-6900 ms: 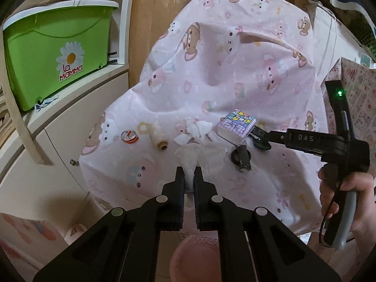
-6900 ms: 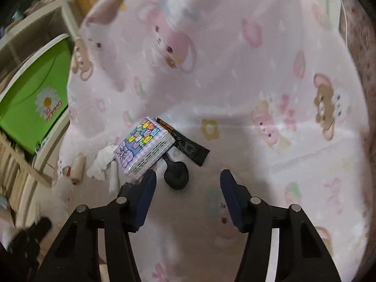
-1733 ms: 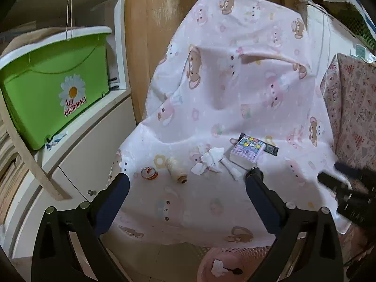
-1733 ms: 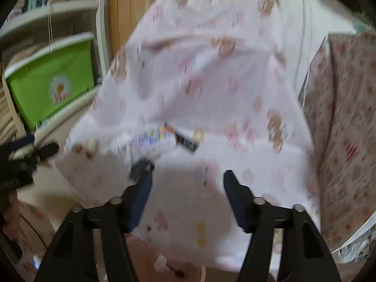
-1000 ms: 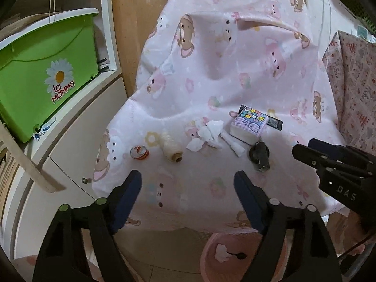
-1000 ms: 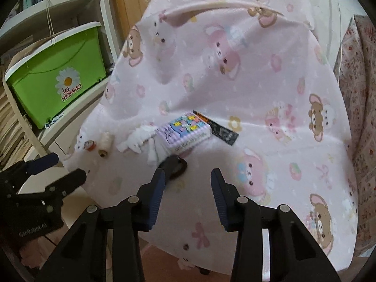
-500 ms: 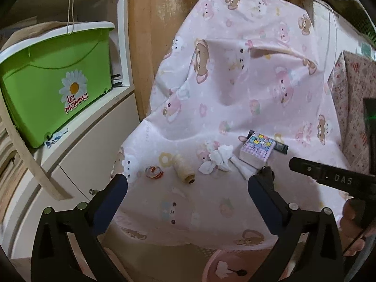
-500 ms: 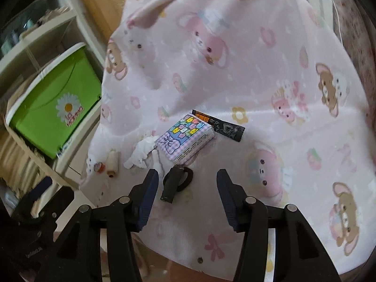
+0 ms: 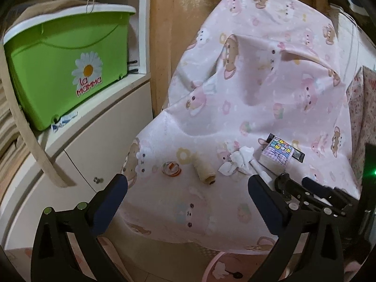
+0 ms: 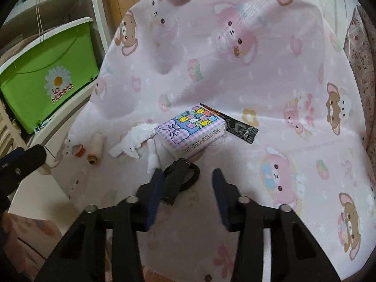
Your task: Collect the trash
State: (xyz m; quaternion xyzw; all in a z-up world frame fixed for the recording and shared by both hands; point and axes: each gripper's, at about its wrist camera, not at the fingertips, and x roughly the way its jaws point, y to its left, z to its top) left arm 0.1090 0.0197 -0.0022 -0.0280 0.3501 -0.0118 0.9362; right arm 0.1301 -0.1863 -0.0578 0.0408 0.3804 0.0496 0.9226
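Note:
On the pink bear-print cloth [image 10: 258, 75] lie a crumpled white tissue [image 10: 135, 138], a twisted white paper stick [image 10: 152, 154], a colourful tissue pack [image 10: 191, 130], a black wrapper [image 10: 238, 125], a black clip-like object [image 10: 178, 179], a cream thread spool [image 10: 96, 148] and an orange tape roll [image 10: 78, 150]. My right gripper [image 10: 186, 188] is open, its fingers standing either side of the black object. My left gripper [image 9: 188, 192] is wide open and empty, back from the cloth's front edge, facing the tissue [image 9: 237, 162], spool [image 9: 203, 171] and tape roll [image 9: 172, 169].
A green "La Mamma" bin [image 9: 63, 68] stands on a white cabinet [image 9: 89, 145] at the left. A pink basket [image 9: 225, 270] with trash in it sits on the floor below the cloth's front edge. A patterned cloth [image 10: 362, 37] hangs at the right.
My right gripper has moved down and closer to the black object, now between its fingers. My left gripper has stayed wide open, shifting slightly.

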